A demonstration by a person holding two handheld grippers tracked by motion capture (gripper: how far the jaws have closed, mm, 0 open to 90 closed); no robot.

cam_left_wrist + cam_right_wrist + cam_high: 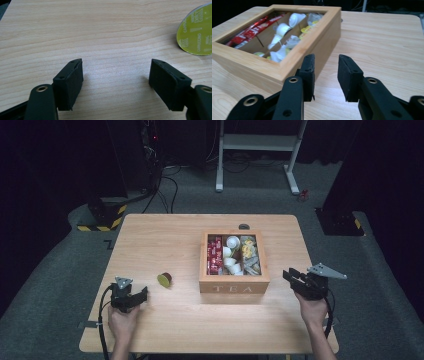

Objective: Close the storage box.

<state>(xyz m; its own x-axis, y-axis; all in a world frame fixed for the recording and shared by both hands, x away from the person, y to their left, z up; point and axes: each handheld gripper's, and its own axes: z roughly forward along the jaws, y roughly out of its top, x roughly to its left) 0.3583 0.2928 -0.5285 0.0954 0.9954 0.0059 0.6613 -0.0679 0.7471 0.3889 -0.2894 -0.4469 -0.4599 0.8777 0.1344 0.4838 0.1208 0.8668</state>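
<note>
A wooden tea box (234,282) marked TEA sits mid-table with its windowed lid down; red sachets, white pods and yellow packets show through the pane (279,30). A coffee capsule (164,279) with a yellow-green foil top (197,32) lies left of the box. My left gripper (142,296) rests open near the table's front left, jaws wide apart over bare wood (115,77), the capsule ahead to their right. My right gripper (291,276) hovers just off the box's right side, open, with nothing between its jaws (325,75).
The light wooden table (165,235) ends close behind both hands. A small dark latch (244,226) sits behind the box. Beyond the table are grey carpet, cables, a white desk frame (257,150) and black stands.
</note>
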